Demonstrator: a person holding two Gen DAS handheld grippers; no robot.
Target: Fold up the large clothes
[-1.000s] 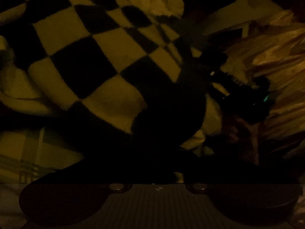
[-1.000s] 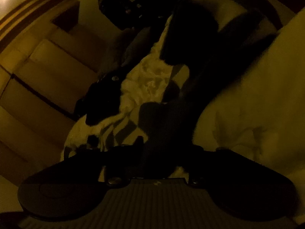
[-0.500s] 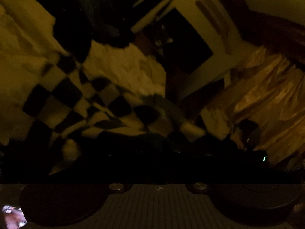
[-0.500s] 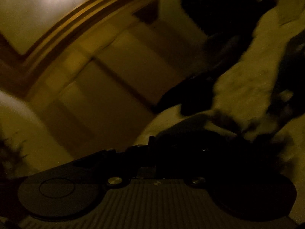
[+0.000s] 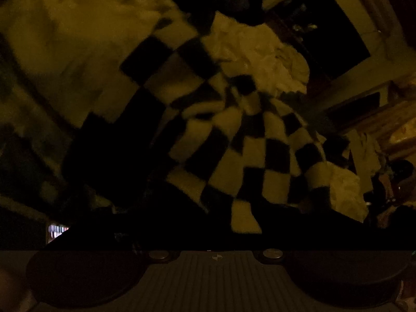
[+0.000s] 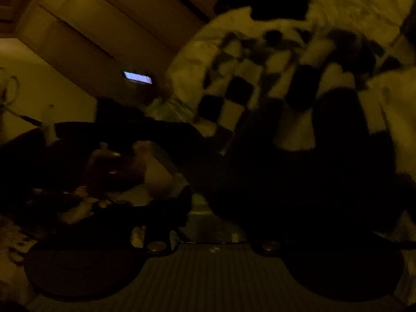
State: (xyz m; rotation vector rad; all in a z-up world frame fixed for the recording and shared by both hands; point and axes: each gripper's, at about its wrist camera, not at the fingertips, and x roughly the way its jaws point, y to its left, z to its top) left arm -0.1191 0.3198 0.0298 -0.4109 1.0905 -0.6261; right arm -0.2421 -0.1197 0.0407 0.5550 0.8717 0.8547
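A black-and-cream checkered fleece garment lies bunched on pale bedding; it is dim and blurred in both views. In the left wrist view a tip of it hangs down toward my left gripper, whose dark jaws are opening wide with no cloth pinched between them. In the right wrist view the garment sits ahead to the upper right. My right gripper is also opening: its left finger shows, the other is lost in shadow, and a pale gap lies between them.
Crumpled white cloth lies behind the garment. A dark screen and a curtain stand at the right. The right wrist view shows wardrobe panels, a lit small screen and bottles among clutter at the left.
Both grippers have pulled up and back from the garment and their jaws have spread apart. The cloth they were pinching now lies loose on the bed.
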